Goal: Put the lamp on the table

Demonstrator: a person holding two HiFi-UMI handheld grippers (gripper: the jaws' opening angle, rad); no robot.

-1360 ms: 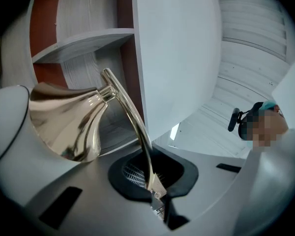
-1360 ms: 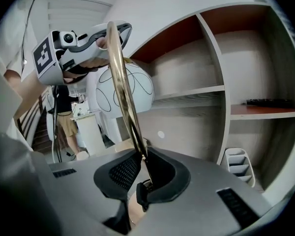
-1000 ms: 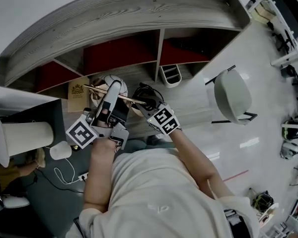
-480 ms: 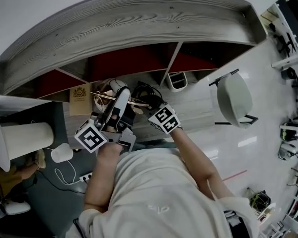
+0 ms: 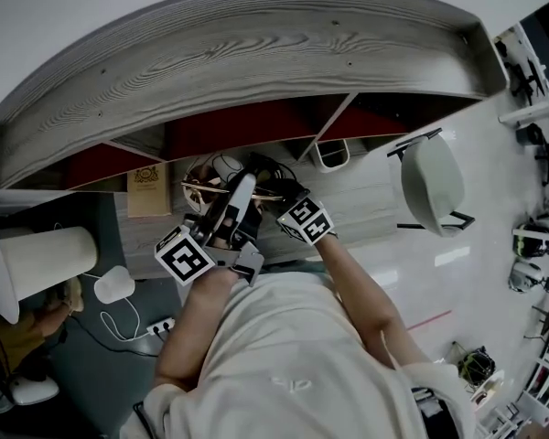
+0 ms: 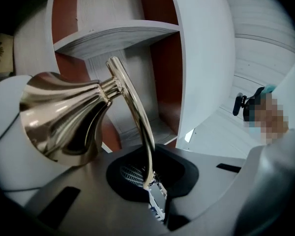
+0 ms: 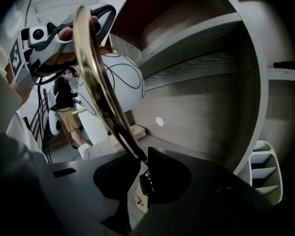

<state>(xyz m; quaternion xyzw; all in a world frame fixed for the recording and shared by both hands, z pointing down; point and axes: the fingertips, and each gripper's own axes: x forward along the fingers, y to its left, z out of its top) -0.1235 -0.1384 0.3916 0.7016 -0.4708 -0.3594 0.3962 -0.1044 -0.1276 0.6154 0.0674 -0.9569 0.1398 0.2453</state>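
A brass lamp with a bell shade (image 6: 64,117) and a thin curved stem (image 6: 135,117) is held in the air by both grippers in front of a grey shelf unit (image 5: 256,53). My left gripper (image 6: 155,188) is shut on the stem below the shade. My right gripper (image 7: 142,168) is shut on the stem's (image 7: 96,77) lower end, just above the small brass base disc (image 7: 136,201). In the head view the stem (image 5: 224,190) lies across both grippers, with the left gripper (image 5: 245,188) beside the right gripper (image 5: 273,192).
The shelf has red-backed compartments. A white globe (image 7: 123,77) with a black cable sits behind the lamp. A white file rack (image 5: 332,154), a crested book (image 5: 148,188), a grey chair (image 5: 435,181), a white cylinder (image 5: 50,254) and a power strip (image 5: 160,326) stand around.
Both grippers have carried the lamp to the right and a little closer to the shelf. The grips on the stem look unchanged.
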